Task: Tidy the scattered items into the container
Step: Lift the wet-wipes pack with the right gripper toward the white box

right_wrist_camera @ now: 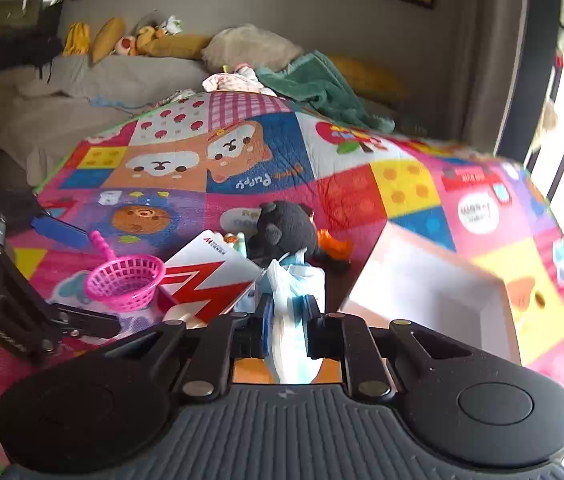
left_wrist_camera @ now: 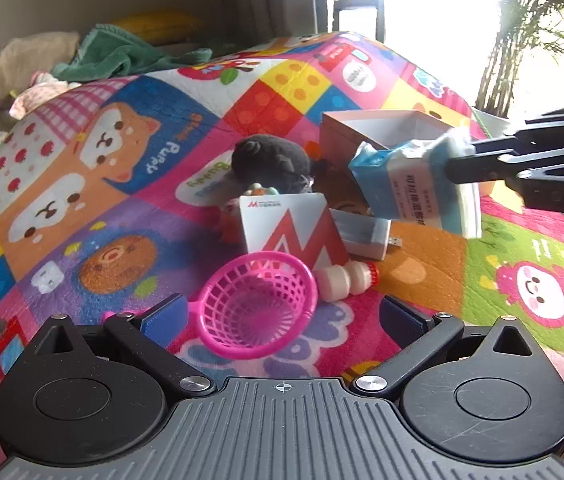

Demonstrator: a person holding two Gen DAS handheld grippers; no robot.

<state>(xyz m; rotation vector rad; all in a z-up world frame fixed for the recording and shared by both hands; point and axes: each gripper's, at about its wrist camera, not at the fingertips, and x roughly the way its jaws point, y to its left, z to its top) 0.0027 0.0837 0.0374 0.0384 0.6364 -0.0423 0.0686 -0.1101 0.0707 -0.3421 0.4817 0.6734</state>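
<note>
My right gripper [right_wrist_camera: 288, 310] is shut on a blue and white plastic packet [right_wrist_camera: 292, 280], held off the mat. In the left wrist view that packet [left_wrist_camera: 410, 188] hangs in front of the open white box [left_wrist_camera: 382, 128], pinched by the right gripper [left_wrist_camera: 460, 164]. My left gripper [left_wrist_camera: 282, 316] is open, its blue pads [left_wrist_camera: 165, 316] on either side of a pink toy basket [left_wrist_camera: 257, 304] on the mat. Behind the basket lie a white card with a red M [left_wrist_camera: 294, 228], a white charger [left_wrist_camera: 362, 232], a small white bottle [left_wrist_camera: 346, 276] and a black plush toy [left_wrist_camera: 269, 160].
Everything lies on a colourful patchwork play mat [left_wrist_camera: 101, 200]. A sofa with cushions, a green towel [right_wrist_camera: 322, 84] and soft toys runs along its far edge. An orange toy [right_wrist_camera: 334, 246] sits beside the plush. The white box [right_wrist_camera: 434, 280] stands right of my right gripper; a bright window is further right.
</note>
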